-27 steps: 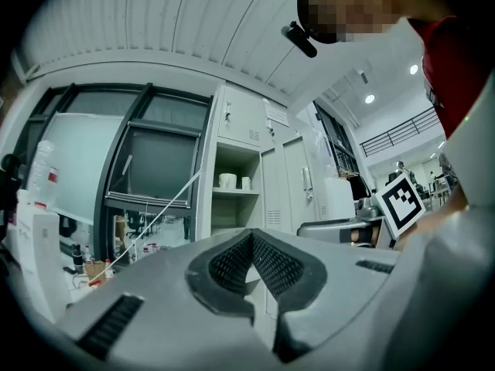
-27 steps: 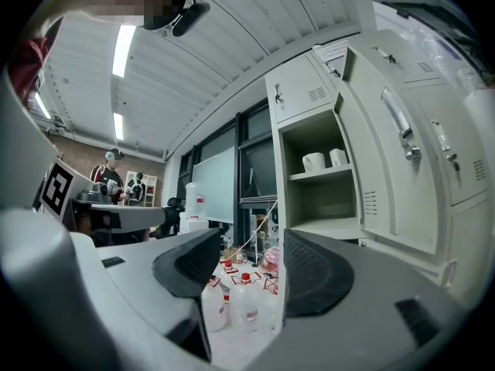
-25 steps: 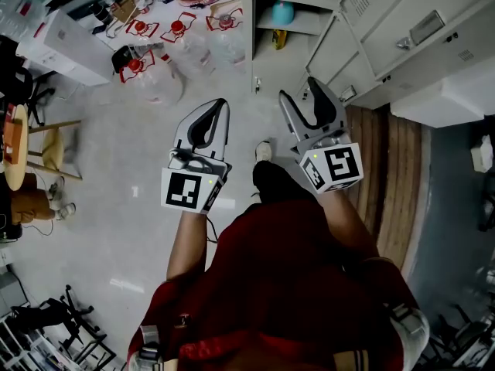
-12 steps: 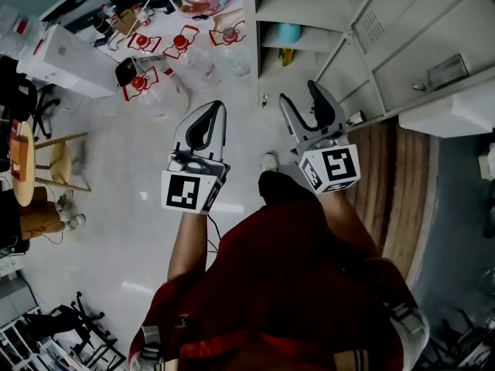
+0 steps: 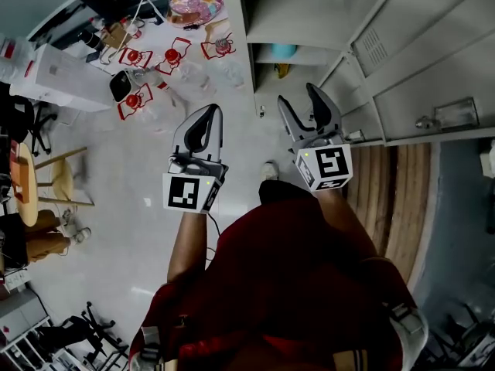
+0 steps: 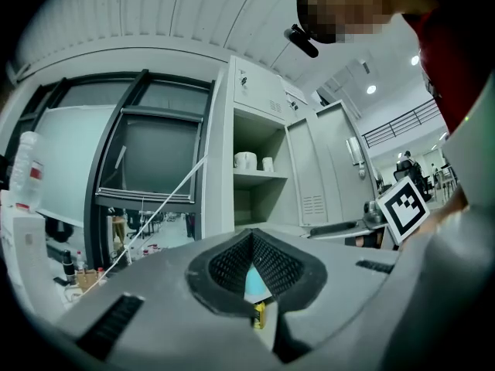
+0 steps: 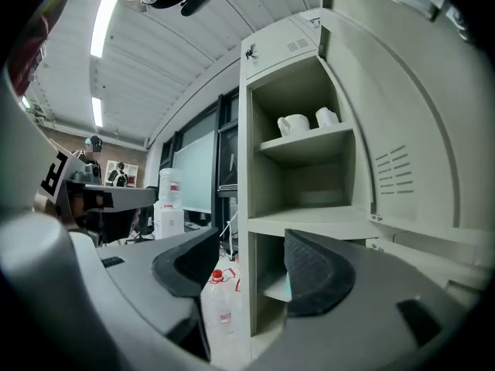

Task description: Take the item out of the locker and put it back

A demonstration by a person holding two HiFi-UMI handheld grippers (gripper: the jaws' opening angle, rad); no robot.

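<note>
In the head view we hold the left gripper (image 5: 210, 108) and the right gripper (image 5: 298, 95) near the open locker (image 5: 302, 22), and the blue item (image 5: 283, 50) sits on a low shelf inside the locker. In the left gripper view the jaws touch at the tips, holding nothing, and the blue item (image 6: 254, 283) shows past them in the locker. In the right gripper view the jaws stand wide and empty, having just opened a bit more, facing the locker's front edge.

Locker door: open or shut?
Open. The locker interior shows, two white mugs on its upper shelf, with the door swung aside.
</note>
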